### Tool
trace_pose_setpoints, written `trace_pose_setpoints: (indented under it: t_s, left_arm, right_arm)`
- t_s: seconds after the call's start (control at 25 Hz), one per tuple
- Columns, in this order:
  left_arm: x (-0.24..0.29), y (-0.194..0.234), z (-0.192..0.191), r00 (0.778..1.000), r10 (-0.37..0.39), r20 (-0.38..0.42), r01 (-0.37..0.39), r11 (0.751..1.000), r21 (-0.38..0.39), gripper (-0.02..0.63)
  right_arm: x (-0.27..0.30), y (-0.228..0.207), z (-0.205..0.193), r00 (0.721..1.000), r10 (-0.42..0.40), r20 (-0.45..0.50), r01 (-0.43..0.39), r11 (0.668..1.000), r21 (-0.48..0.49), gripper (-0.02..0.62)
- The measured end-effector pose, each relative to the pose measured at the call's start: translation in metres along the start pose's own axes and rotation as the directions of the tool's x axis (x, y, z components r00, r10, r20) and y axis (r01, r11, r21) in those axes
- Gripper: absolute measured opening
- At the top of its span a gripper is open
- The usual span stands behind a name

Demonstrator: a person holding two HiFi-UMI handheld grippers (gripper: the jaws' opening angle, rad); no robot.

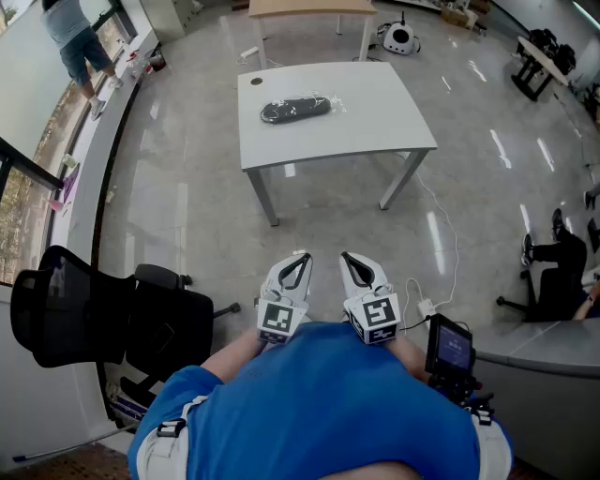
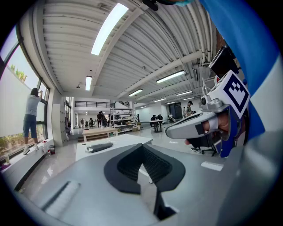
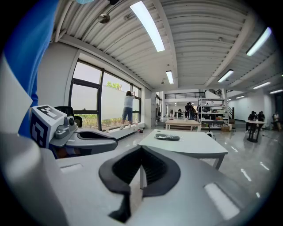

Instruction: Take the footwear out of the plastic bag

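A dark shoe in a clear plastic bag [image 1: 295, 109] lies on the white table [image 1: 375, 112], toward its far left. The bag [image 2: 99, 147] appears small and distant in the left gripper view, and the bag [image 3: 167, 137] likewise in the right gripper view. My left gripper [image 1: 302, 259] and right gripper [image 1: 349, 259] are held side by side close to my body, well short of the table. Both are shut with nothing between the jaws. The left gripper [image 2: 142, 148] and right gripper [image 3: 141, 150] point roughly level toward the table.
A black office chair [image 1: 103, 319] stands at my left. A cable and plug [image 1: 427, 307] lie on the floor to the right of the grippers. A wooden table [image 1: 309, 11] and a small white robot [image 1: 400, 38] stand beyond the white table. A person [image 1: 80, 42] stands by the window.
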State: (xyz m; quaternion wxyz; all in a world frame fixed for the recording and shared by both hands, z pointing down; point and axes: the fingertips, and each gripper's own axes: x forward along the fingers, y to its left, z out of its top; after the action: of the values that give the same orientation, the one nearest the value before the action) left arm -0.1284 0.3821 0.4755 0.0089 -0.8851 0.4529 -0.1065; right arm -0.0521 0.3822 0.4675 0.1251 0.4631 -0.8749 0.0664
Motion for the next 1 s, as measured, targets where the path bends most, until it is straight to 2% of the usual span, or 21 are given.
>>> trace_pose_setpoints:
  t_s: [0.28, 0.56, 1.0]
  left_arm:
    - [-0.004, 0.023, -0.017, 1.000, -0.004, -0.021, 0.004, 1.000, -0.013, 0.006]
    - [0.013, 0.046, -0.021, 0.998, 0.031, -0.045, -0.031, 1.000, -0.001, 0.006]
    - [0.104, 0.082, -0.009, 0.997, 0.059, -0.059, -0.059, 0.998, 0.003, 0.006]
  right_arm:
    - [0.022, 0.007, 0.004, 1.000, -0.022, -0.012, 0.022, 1.000, 0.008, 0.003]
    - [0.048, -0.002, 0.006, 1.000, -0.007, -0.009, 0.008, 1.000, 0.011, 0.003]
    - [0.116, -0.073, 0.026, 0.999, 0.047, 0.016, -0.048, 0.999, 0.021, 0.003]
